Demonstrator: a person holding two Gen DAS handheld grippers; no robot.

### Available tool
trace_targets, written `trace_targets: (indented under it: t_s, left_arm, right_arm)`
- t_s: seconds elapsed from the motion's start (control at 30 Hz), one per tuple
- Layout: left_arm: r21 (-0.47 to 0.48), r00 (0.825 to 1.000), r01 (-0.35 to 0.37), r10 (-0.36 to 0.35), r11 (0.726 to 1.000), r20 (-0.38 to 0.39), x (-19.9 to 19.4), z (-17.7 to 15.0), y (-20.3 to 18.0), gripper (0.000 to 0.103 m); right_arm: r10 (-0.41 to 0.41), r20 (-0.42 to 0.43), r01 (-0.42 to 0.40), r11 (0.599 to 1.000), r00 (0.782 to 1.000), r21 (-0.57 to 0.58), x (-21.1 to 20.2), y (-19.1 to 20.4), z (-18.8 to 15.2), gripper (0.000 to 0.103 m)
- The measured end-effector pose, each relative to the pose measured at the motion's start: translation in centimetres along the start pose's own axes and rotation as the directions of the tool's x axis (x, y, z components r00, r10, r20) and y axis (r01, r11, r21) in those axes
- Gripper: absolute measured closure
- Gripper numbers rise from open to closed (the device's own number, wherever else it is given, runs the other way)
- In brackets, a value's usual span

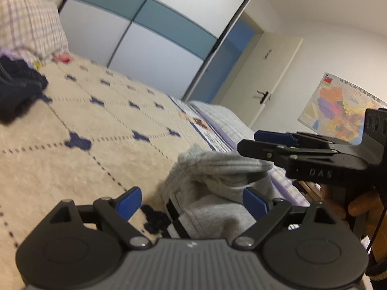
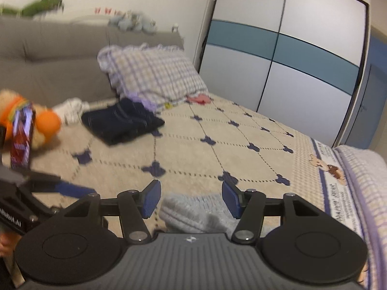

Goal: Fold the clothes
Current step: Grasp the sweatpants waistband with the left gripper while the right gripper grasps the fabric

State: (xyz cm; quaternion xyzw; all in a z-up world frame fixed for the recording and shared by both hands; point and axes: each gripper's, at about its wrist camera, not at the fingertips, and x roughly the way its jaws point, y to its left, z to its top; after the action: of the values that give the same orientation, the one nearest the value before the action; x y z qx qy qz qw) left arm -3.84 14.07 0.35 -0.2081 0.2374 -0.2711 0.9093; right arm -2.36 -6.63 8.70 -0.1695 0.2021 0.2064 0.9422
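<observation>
A crumpled grey garment (image 1: 217, 188) with a ribbed hem lies on the cream patterned bedspread (image 1: 96, 120) near the bed's edge. My left gripper (image 1: 192, 201) is open, its blue pads on either side of the garment's near part. My right gripper (image 2: 191, 201) is open just above the garment's ribbed edge (image 2: 191, 213). In the left wrist view the right gripper (image 1: 254, 142) reaches in from the right over the garment. A folded dark navy garment (image 2: 123, 120) lies further up the bed.
A checked pillow (image 2: 150, 72) leans against the grey headboard (image 2: 48, 60). An orange plush toy (image 2: 46, 123) and a red item (image 2: 199, 99) lie on the bed. A wardrobe (image 2: 290, 60) stands beyond. A door (image 1: 263, 79) and a wall map (image 1: 338, 111) are at the right.
</observation>
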Motion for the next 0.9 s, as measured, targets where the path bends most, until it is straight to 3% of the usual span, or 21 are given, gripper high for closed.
trace_targets:
  t_s: [0.2,0.23,0.27,0.33,0.47,0.6,0.77,0.8,0.87,0.9]
  left_arm:
    - [0.006,0.996,-0.021,0.021,1.000,-0.092,2.3,-0.6,0.0,0.011]
    - [0.009,0.995,-0.025,0.026,1.000,-0.101,2.7,-0.7,0.0,0.011]
    - [0.008,0.994,-0.025,0.026,1.000,-0.107,2.9,-0.8,-0.1,0.011]
    - [-0.002,0.993,-0.025,0.024,1.000,-0.116,3.5,-1.1,-0.2,0.011]
    - [-0.015,0.989,-0.019,0.017,1.000,-0.146,4.8,-1.9,-0.7,0.011]
    - [-0.012,0.986,-0.012,0.010,1.000,-0.166,5.6,-2.6,-1.2,0.011]
    - [-0.126,0.984,0.032,-0.054,0.991,-0.173,6.5,-2.7,-0.3,0.011]
    - [-0.153,0.984,0.037,-0.063,0.988,-0.168,6.7,-2.6,0.0,0.011]
    - [-0.205,0.984,0.046,-0.079,0.978,-0.157,7.1,-2.4,0.6,0.012]
    - [-0.228,0.984,0.051,-0.087,0.972,-0.153,7.3,-2.3,0.9,0.012]
  right_arm:
    - [-0.107,-0.054,0.101,0.989,0.993,-0.105,0.6,-0.2,-1.1,0.046]
    - [-0.128,-0.055,0.122,0.987,0.990,-0.104,0.5,-0.7,-1.4,0.053]
    - [-0.149,-0.058,0.143,0.985,0.987,-0.101,0.4,-1.3,-1.7,0.073]
    - [-0.178,-0.087,0.173,0.983,0.980,-0.057,0.3,-3.0,-2.4,0.093]
    - [-0.222,-0.146,0.234,0.970,0.964,0.067,-0.2,-6.7,-4.6,0.101]
    - [-0.269,-0.229,0.309,0.938,0.936,0.160,-0.1,-9.7,-8.0,0.101]
    - [-0.245,-0.308,0.334,0.900,0.919,0.281,0.0,-12.0,-11.4,0.097]
    - [-0.229,-0.296,0.320,0.895,0.927,0.312,-0.5,-12.2,-11.5,0.094]
    - [-0.189,-0.253,0.273,0.895,0.949,0.352,-1.3,-12.3,-11.0,0.070]
    - [-0.173,-0.229,0.249,0.897,0.958,0.364,-1.7,-12.2,-10.6,0.064]
